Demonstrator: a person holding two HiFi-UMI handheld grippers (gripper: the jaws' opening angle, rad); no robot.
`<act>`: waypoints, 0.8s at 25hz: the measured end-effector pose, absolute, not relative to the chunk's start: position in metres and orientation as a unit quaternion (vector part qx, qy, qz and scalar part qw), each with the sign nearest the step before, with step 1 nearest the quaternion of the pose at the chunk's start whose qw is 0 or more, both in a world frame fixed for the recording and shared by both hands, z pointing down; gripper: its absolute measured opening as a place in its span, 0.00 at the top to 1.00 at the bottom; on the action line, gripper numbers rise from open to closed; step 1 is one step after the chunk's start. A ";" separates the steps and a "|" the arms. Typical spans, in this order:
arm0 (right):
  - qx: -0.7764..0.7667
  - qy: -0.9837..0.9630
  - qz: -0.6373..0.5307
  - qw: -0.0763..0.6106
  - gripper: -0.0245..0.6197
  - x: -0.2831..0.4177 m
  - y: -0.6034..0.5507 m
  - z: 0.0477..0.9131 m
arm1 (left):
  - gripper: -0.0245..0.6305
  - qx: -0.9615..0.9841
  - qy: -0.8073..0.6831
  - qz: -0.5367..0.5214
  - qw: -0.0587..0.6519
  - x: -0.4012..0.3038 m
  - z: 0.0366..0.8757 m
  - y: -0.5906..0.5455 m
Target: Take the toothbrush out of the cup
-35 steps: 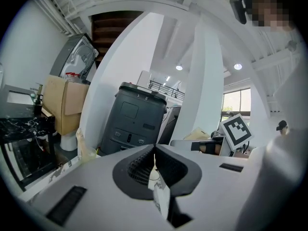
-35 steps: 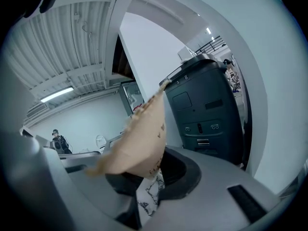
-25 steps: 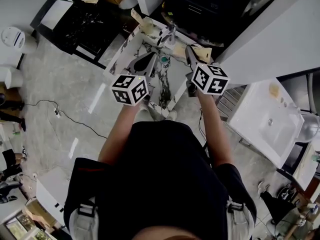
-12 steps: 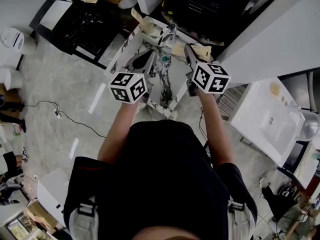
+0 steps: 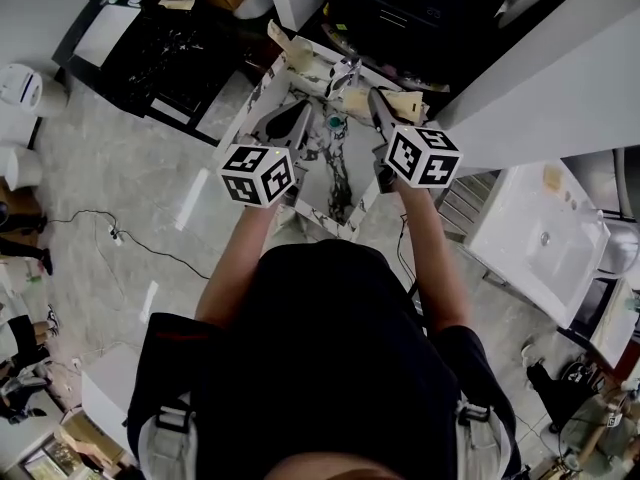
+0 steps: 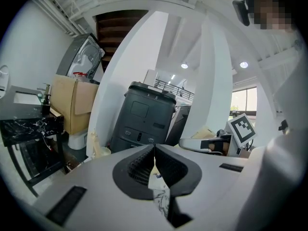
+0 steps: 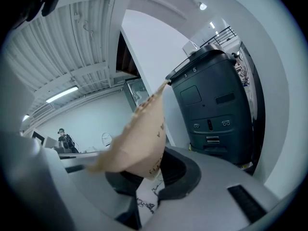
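a small marble-patterned table (image 5: 345,163) is seen from above in the head view, with both grippers held over it. the left gripper (image 5: 300,115) is held over the table's left edge and the right gripper (image 5: 376,96) over its right edge, the two well apart.

in the left gripper view the left gripper (image 6: 154,151) is seen with its jaws pressed fully together, and nothing is held between them; only veined tabletop is seen through the slot below the tips.

in the right gripper view the jaws of the right gripper (image 7: 155,177) are drawn close. a tan paper piece (image 7: 142,136) with faint print is seen rising from where the tips meet and lying over the left jaw. it appears to be pinched there, though the tips themselves are covered by it.

the cup (image 5: 334,122) is found near the middle of the table, between the two grippers and touched by neither. something teal is seen in it, but the toothbrush is too small to be made out.

a dark grey machine (image 6: 144,119) is seen beyond the table.
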State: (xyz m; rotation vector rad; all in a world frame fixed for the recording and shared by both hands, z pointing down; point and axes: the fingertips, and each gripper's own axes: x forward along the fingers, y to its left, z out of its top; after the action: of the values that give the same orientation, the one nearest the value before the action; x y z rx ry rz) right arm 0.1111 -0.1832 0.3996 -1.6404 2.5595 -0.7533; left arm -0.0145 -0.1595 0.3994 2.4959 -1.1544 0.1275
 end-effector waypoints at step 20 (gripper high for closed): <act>-0.546 0.798 -0.255 -0.003 0.86 0.069 -0.223 0.403 | 0.94 0.905 -0.365 0.051 0.212 -0.051 0.405 -0.222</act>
State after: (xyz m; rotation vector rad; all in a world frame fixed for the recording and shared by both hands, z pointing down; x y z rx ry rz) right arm 0.0692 -0.2232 0.4031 -1.7191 2.5125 -0.8012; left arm -0.0512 -0.2215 0.4053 2.5147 -1.0136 0.1423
